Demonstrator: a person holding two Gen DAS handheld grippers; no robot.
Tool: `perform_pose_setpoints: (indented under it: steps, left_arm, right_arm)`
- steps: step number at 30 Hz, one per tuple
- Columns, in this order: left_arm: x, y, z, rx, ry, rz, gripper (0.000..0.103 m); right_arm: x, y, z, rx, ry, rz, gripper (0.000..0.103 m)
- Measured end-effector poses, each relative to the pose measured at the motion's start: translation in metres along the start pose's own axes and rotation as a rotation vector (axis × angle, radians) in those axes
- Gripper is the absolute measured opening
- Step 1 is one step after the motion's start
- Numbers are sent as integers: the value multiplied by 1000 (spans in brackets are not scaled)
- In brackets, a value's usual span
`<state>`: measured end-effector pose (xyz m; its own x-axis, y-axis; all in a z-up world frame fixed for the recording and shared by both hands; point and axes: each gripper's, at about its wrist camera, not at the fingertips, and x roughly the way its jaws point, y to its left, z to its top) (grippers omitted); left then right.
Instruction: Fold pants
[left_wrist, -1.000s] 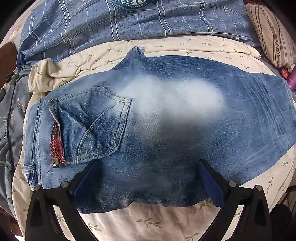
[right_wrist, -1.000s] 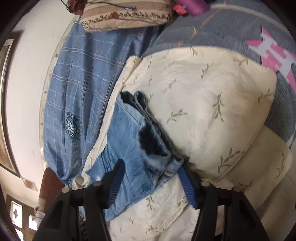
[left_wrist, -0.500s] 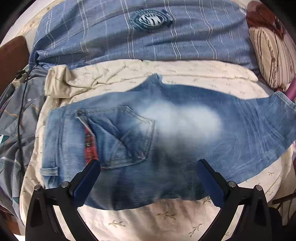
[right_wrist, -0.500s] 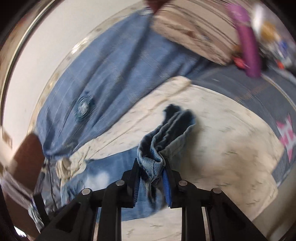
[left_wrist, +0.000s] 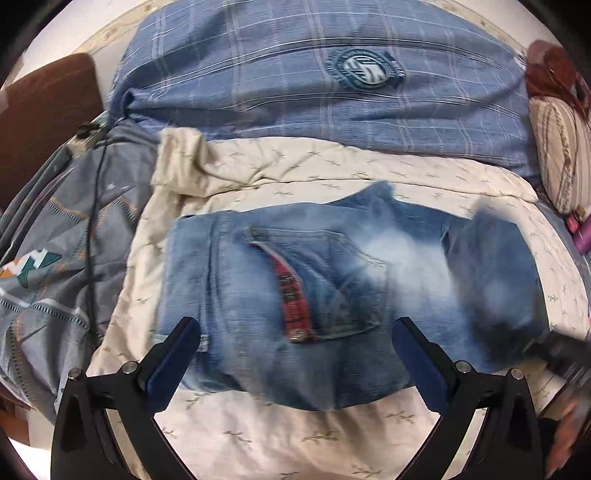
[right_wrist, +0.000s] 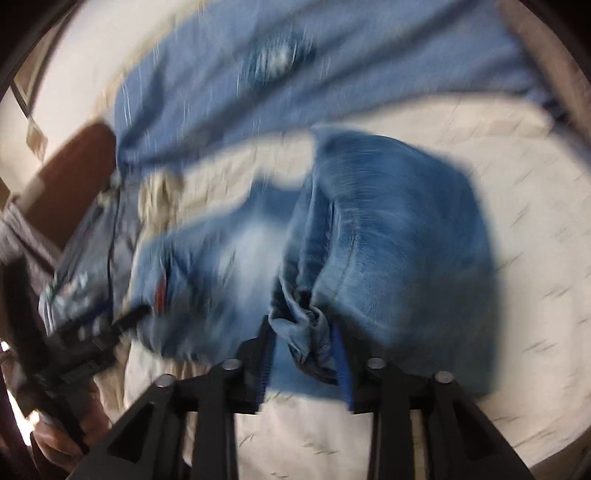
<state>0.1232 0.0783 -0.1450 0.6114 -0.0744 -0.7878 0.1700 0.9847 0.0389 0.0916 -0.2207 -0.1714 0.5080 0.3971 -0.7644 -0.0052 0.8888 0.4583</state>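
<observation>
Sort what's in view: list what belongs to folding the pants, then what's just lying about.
Job: jeans; right tool, opening, bunched hem between its jaws; left tool, open.

Lying about: blue plaid cover; cream leaf-print blanket; striped pillow; black cable.

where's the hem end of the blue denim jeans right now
In the right wrist view the hem end of the blue denim jeans sits bunched between the opening right gripper, folded back over the faded seat, above the cream leaf-print sheet.

1. Right-wrist view: motion-blurred throughout; jeans (right_wrist: 388, 236) hem bunched between the right gripper (right_wrist: 303, 354), pad contact unclear;
2. Left-wrist view: folded leg end smeared; pillow (left_wrist: 561, 155) cut off at the right edge.
</observation>
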Motion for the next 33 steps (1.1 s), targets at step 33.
perform_pose_setpoints:
  steps: [33]
  left_arm:
    - [130,-179,72,163,205,-34,103]
  right_arm:
    - [-45,-64,-32,-67,-205,-51,53]
